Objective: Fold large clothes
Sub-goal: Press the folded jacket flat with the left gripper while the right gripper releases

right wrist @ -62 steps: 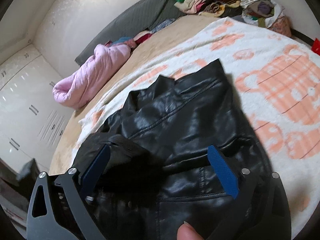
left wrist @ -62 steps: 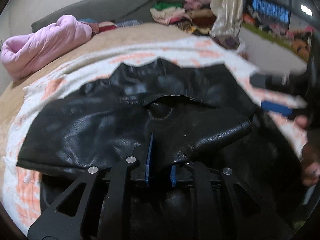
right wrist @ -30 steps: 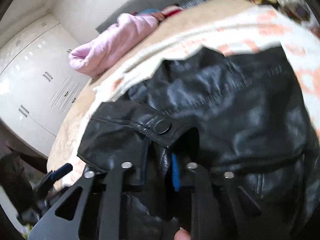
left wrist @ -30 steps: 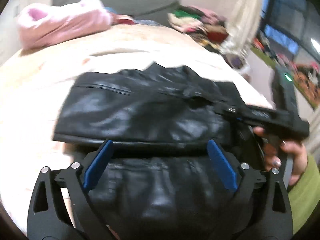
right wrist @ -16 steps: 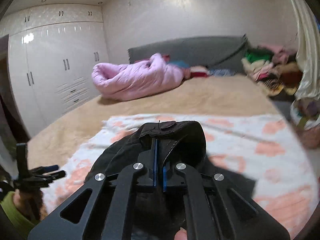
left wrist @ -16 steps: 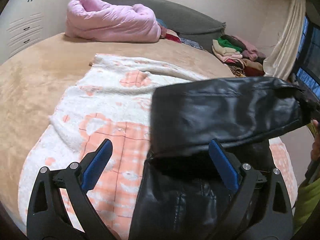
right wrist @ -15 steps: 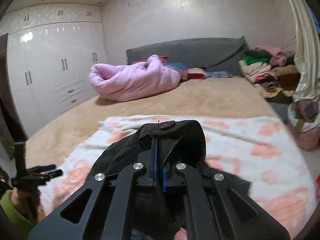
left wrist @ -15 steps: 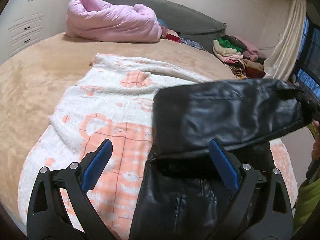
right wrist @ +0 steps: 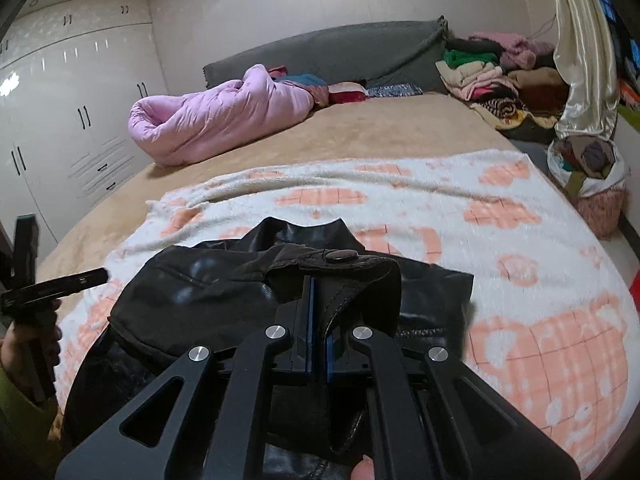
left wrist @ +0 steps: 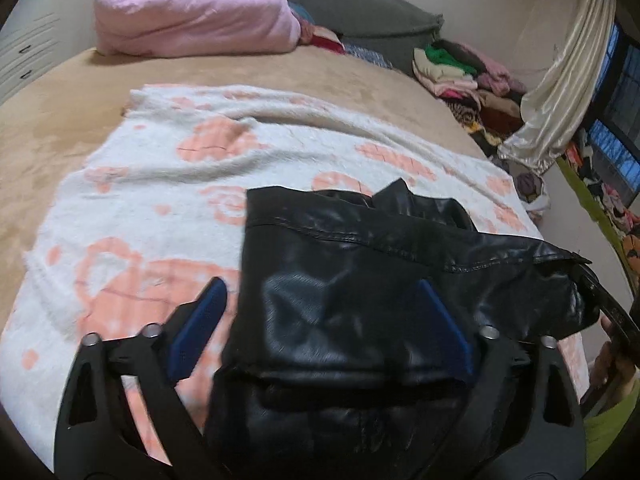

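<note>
A black leather jacket [left wrist: 360, 280] lies folded on a white and orange blanket [left wrist: 160, 184]. My left gripper [left wrist: 320, 328] hovers low over the jacket's near left part. Its jaws are closing, with the folded leather edge between the blue pads [left wrist: 200, 324] and neither pad pressing on it. My right gripper [right wrist: 318, 296] is shut on a leather cuff with a snap button [right wrist: 336, 256], held just above the jacket [right wrist: 208, 296]. In the left wrist view, the right gripper [left wrist: 600, 304] shows at the jacket's right corner. The left gripper [right wrist: 52, 284] appears at the left edge of the right wrist view.
The blanket covers a tan bed [right wrist: 380, 128]. A rolled pink quilt [right wrist: 216, 120] lies by the grey headboard [right wrist: 340, 52]. Piled clothes [right wrist: 492, 68] and a cream curtain [right wrist: 580, 48] stand at the right, a bag of clothes [right wrist: 588, 176] beside the bed, white wardrobes [right wrist: 60, 112] at the left.
The lifted jacket flap has come down onto the jacket. My left gripper has moved right over the leather and its jaws have narrowed. My right gripper stays shut on the cuff, now tilted lower.
</note>
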`<state>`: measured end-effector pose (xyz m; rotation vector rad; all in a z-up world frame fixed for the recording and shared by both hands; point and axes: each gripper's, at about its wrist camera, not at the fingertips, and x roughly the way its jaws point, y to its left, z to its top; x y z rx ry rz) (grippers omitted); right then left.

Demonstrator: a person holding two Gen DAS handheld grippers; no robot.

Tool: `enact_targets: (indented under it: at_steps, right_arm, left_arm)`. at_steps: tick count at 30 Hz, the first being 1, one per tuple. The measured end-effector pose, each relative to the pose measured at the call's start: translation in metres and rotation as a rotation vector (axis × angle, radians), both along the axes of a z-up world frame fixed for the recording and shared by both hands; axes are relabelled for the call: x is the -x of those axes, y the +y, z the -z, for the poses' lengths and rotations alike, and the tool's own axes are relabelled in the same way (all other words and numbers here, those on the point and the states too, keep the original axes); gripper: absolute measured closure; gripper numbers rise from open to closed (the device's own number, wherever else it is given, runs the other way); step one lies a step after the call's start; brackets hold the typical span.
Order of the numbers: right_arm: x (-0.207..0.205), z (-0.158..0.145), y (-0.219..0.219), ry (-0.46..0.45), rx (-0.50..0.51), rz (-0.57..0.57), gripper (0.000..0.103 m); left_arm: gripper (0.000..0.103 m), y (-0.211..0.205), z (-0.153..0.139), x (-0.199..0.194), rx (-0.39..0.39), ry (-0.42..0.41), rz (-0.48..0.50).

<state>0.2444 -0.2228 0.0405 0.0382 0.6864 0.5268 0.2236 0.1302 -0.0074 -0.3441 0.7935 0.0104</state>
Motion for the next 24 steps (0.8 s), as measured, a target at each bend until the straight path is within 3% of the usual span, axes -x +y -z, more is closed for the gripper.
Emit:
enact_targets:
  at_steps: [1,2,4,6,13,17,22,24]
  right_arm:
    - [0.002,0.001,0.002,-0.001,0.001,0.0,0.1]
    - [0.003,0.001,0.002,-0.004,0.007,-0.003,0.099]
    - [0.003,0.001,0.002,-0.007,0.012,-0.002,0.099]
    - [0.002,0.001,0.002,-0.008,0.013,-0.001,0.099]
    - [0.004,-0.002,-0.003,-0.033,0.014,0.007,0.099]
    - [0.001,0.003,-0.003,-0.016,0.043,0.034,0.093]
    - [-0.008,0.013,-0.008,0.054,0.077,0.087,0.075]
    - [-0.007,0.011,-0.014,0.043,0.069,0.121,0.059]
  left_arm:
    - [0.046,-0.002,0.002,-0.004,0.001,0.009,0.0]
    - [0.053,-0.003,0.005,-0.012,0.013,0.025,0.011]
    - [0.078,-0.006,0.009,-0.02,0.03,0.041,0.021]
    - [0.089,-0.009,0.013,-0.026,0.026,0.053,0.031]
    - [0.089,-0.02,0.037,-0.035,0.034,0.129,0.047]
    - [0.089,-0.025,0.05,-0.036,0.024,0.157,0.058]
    - [0.089,-0.024,0.061,-0.038,0.039,0.178,0.068]
    - [0.089,-0.025,0.062,-0.038,0.025,0.182,0.077]
